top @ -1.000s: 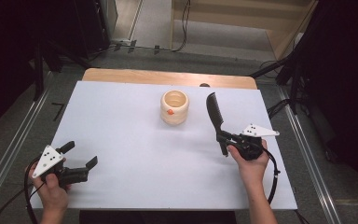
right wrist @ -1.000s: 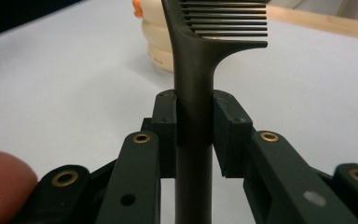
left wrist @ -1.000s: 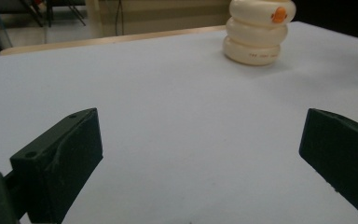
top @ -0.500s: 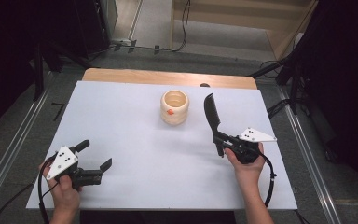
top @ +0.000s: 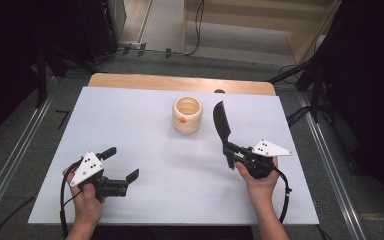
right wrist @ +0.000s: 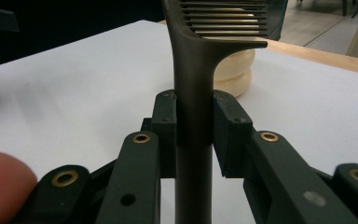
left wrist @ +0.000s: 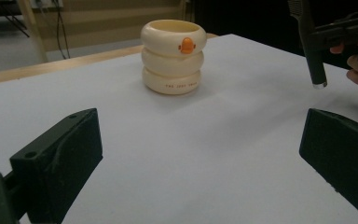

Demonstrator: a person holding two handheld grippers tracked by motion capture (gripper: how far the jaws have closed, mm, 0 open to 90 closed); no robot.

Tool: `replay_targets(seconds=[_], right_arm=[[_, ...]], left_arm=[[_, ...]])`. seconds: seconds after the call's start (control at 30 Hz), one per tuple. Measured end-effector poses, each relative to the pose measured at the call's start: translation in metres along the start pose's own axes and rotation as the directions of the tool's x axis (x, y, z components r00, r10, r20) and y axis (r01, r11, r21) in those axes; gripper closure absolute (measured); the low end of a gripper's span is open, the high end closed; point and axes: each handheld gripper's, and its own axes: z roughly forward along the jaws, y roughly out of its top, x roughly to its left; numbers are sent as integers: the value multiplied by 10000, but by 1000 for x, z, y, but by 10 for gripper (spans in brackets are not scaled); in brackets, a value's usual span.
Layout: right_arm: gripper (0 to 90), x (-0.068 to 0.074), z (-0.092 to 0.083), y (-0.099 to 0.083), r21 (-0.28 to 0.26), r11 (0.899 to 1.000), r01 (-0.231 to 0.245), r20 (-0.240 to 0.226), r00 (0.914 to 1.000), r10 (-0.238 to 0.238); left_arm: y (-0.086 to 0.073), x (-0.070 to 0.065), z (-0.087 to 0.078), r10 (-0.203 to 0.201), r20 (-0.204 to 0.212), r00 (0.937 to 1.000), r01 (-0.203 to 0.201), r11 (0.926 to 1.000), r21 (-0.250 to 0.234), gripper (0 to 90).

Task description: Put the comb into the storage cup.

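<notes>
Cup (top: 187, 115) amid open table (top: 130, 125)

Comb (right wrist: 200, 70) teeth cut off above

One cream cup (top: 187, 115), one black comb (top: 222, 122) and two hand-held grippers are seen on one table (top: 130, 130).

left hand-held gripper (top: 120, 167): jaws wide apart, low | right hand-held gripper (top: 228, 153): jaws clamped, raised
</notes>
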Motion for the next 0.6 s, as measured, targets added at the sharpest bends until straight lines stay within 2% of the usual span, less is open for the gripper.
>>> replay_targets(seconds=[0.27,0.6], right_arm=[[710,9,5,0,-52,9998,171,15,9999,-171],[710,19,12,-1,-80,9991,420,-279,9987,-422]], left_arm=[[12,-10,19,-75,450,9990,83,9998,-181,0],[29,-21,41,-92,851,9963,117,9995,-289,0]])
